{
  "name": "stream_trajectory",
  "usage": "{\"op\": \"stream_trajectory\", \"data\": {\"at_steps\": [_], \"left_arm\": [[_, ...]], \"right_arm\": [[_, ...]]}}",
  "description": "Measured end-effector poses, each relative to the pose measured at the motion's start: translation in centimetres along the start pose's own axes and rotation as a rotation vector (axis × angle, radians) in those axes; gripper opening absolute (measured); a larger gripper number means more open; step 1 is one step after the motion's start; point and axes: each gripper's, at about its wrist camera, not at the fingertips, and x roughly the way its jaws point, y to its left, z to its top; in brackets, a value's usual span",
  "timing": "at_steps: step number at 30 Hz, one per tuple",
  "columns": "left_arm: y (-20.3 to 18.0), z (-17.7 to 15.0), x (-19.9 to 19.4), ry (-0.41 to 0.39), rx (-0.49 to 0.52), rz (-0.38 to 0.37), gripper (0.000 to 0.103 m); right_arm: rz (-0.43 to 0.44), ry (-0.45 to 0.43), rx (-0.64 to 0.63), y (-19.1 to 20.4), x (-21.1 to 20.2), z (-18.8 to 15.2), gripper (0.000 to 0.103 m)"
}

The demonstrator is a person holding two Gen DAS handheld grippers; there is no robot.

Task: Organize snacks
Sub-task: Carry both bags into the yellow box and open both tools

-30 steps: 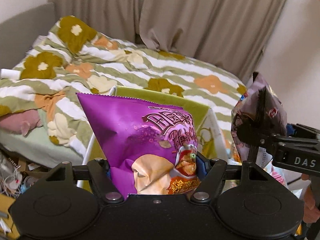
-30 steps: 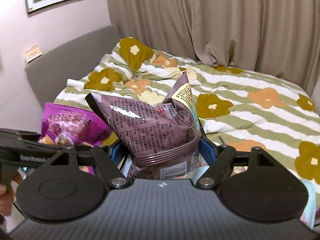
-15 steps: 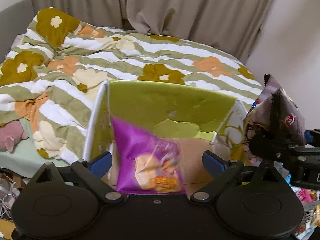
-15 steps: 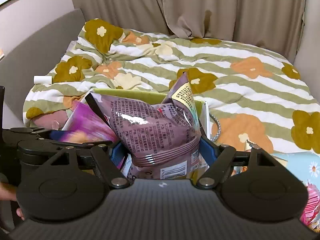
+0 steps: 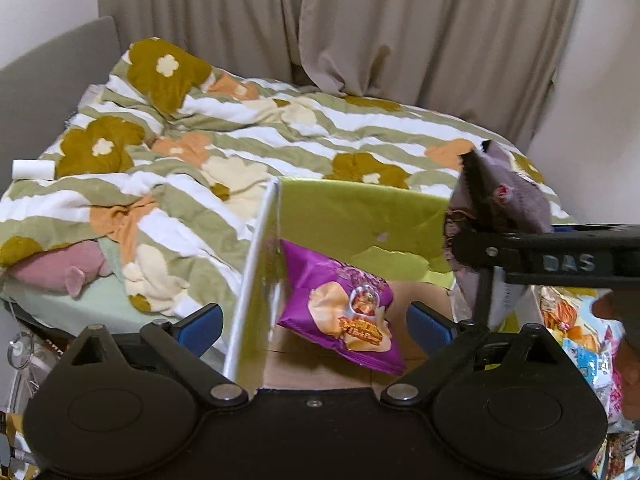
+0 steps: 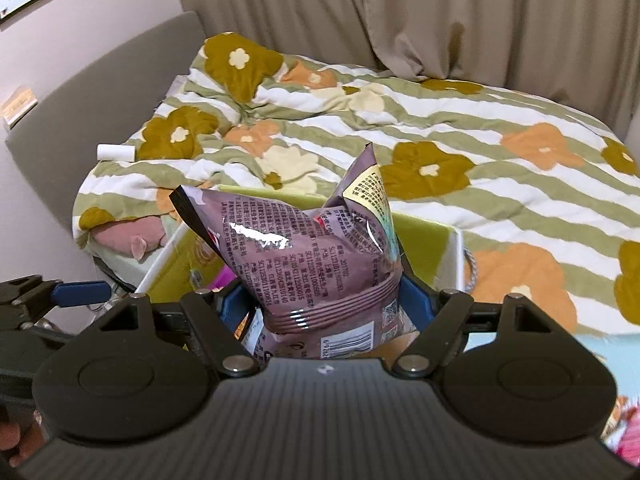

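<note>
A purple chip bag (image 5: 344, 312) lies loose inside the green-lined cardboard box (image 5: 360, 216), tilted against its left wall. My left gripper (image 5: 316, 324) hangs above it, open wide, with its blue pads (image 5: 200, 326) clear of the bag. My right gripper (image 6: 324, 304) is shut on a mauve snack bag (image 6: 304, 252), held upright over the box's near right side (image 6: 432, 248). In the left wrist view that mauve bag (image 5: 516, 200) and the right gripper's black finger (image 5: 480, 248) stand at the box's right edge. One blue finger of the left gripper (image 6: 80, 294) shows at the left of the right wrist view.
The box stands against a bed with a striped floral duvet (image 5: 200, 152); beige curtains (image 5: 400, 20) hang behind. A pink plush (image 5: 56, 268) and a white roll (image 5: 32, 169) lie at the bed's left. Several more snack packets (image 5: 580, 332) are piled right of the box.
My left gripper's jaws opened and the purple chip bag dropped from them into the box. My right gripper carried the mauve bag closer, over the box.
</note>
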Motion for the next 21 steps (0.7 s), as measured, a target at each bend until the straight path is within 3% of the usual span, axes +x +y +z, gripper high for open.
{"op": "stream_trajectory", "data": {"at_steps": [5,9,11,21], "left_arm": [[0.2,-0.1,0.1,-0.005,-0.008,0.029,0.100],[0.3,-0.4,0.4,0.000,-0.014,0.044,0.100],[0.2,-0.7,0.6,0.010,-0.017,0.050,0.100],[-0.1,-1.4,0.4,0.015,-0.025,0.044,0.100]], "right_arm": [[-0.004,0.050,-0.010,0.2,2.6,0.7,0.093],[-0.006,0.107,-0.022,0.0,4.6,0.5,0.103],[-0.011,0.116,-0.014,-0.1,5.2,0.2,0.103],[-0.019,0.055,-0.010,-0.8,3.9,-1.5,0.103]]}}
